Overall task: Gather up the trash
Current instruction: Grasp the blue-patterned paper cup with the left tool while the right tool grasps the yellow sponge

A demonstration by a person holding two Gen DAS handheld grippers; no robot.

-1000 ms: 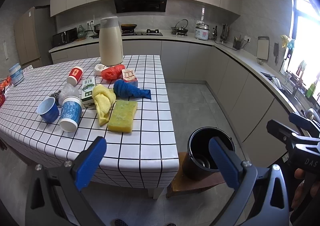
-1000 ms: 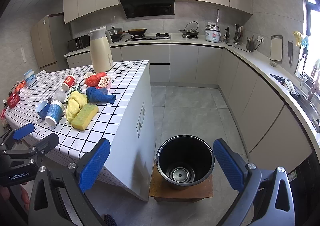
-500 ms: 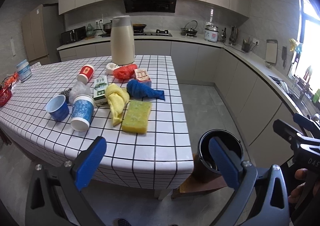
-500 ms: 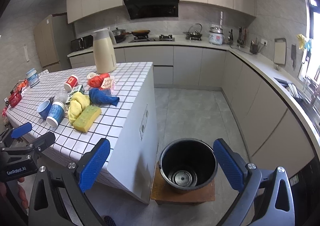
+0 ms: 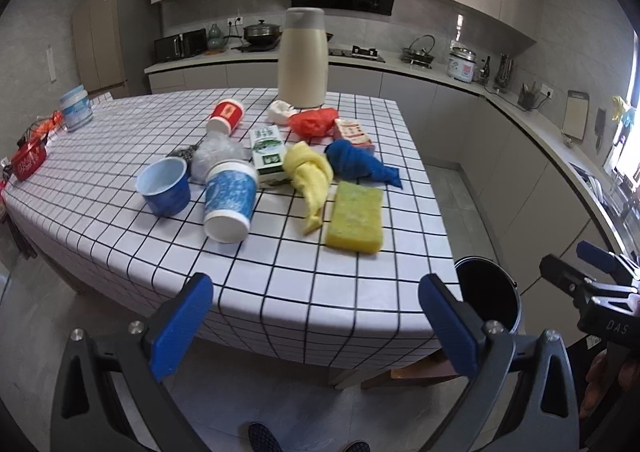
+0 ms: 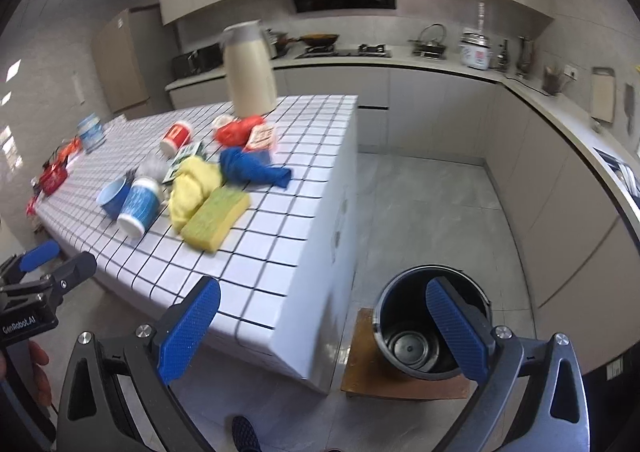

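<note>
Trash lies on the white tiled table (image 5: 280, 276): a tipped blue paper cup (image 5: 230, 200), a blue bowl-cup (image 5: 163, 187), a red cup (image 5: 225, 116), a green-white carton (image 5: 267, 149), a clear crumpled bag (image 5: 214, 153), a red bag (image 5: 313, 121) and a red-white packet (image 5: 354, 131). A black bucket (image 6: 430, 322) stands on a wooden stand on the floor to the table's right. My left gripper (image 5: 316, 322) hangs open before the table's near edge. My right gripper (image 6: 322, 330) is open, between the table corner and the bucket. Both hold nothing.
A yellow cloth (image 5: 310, 175), a blue cloth (image 5: 358, 163) and a yellow sponge (image 5: 355, 216) lie among the trash. A tall cream jug (image 5: 303, 57) stands at the back. A white-blue jar (image 5: 76, 107) and red packets (image 5: 28, 157) sit far left. Kitchen counters run along the right.
Both grippers have moved toward the table and swung left, so the trash looks nearer and more central. Both remain open and hold nothing.
</note>
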